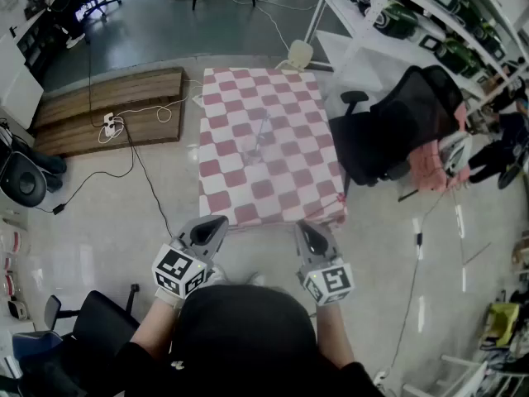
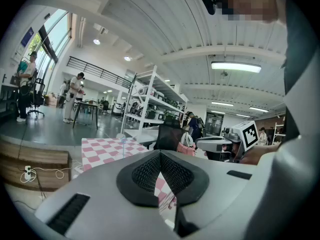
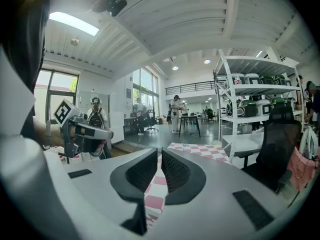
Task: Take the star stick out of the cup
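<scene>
A clear cup (image 1: 263,136) stands near the middle of the pink-and-white checked table (image 1: 285,193); a thin pale stick rises from it, and its star is too faint to make out. From the left gripper view the cup (image 2: 123,145) is small and far off with a bluish stick in it, and in the right gripper view the cup (image 3: 185,143) looks just as distant. My left gripper (image 1: 212,227) and right gripper (image 1: 312,236) hang close to my body, short of the table's near edge. Both hold nothing; the left pads touch at the tip and the right pads show only a thin slit.
A black office chair (image 1: 398,126) with a pink cloth stands at the table's right side, before white shelves (image 1: 430,19). A low wooden platform (image 1: 107,106) with a power strip and cables lies to the left. Another black chair (image 1: 92,321) is at my lower left.
</scene>
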{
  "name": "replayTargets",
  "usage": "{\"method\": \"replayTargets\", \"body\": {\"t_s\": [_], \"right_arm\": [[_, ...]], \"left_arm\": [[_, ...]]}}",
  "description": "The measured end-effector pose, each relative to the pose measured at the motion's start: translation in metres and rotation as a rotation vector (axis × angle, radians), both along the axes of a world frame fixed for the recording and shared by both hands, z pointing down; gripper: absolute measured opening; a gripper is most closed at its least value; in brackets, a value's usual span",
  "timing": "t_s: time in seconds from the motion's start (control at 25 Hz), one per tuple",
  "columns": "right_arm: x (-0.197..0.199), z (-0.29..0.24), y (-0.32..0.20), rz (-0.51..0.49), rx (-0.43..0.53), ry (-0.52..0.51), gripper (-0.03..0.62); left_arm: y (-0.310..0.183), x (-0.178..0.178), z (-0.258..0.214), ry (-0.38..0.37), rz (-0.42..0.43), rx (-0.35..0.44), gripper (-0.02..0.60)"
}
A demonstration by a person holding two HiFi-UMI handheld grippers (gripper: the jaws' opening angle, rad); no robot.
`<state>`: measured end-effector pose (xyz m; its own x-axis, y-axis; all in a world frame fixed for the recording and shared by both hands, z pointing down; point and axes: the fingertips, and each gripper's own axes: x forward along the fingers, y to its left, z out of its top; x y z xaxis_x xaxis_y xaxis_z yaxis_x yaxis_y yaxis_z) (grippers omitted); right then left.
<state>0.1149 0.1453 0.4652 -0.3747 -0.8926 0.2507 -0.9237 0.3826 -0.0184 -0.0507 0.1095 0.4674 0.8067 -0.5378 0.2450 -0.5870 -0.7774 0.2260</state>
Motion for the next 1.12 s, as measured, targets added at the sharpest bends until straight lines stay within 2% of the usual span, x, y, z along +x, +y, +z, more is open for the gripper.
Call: {"method": "replayTargets", "body": {"t_s": [0.36,0.72,0.92,1.12], "right_arm": [[-0.013,0.004,-0.002,0.023,-0.02,-0.025,0.038],[-0.044,0.005,-0.008,0.051,-0.027,-0.076,0.04],[-0.065,0.008,-0.01,0.05,-0.026,-0.041,0.04],[-0.065,0.018,-0.01,0.054,-0.052,-0.043,0.04]], "left_arm": [[-0.004,-0.013,0.004,0.011,0.021,-0.007,0.04],[-0.01,-0.046,0.014,0.037,0.055,-0.029,0.04],[-0.018,-0.059,0.026,0.035,0.073,-0.039,0.04],[-0.018,-0.053,0.03,0.044,0.081,-0.058,0.04]]}}
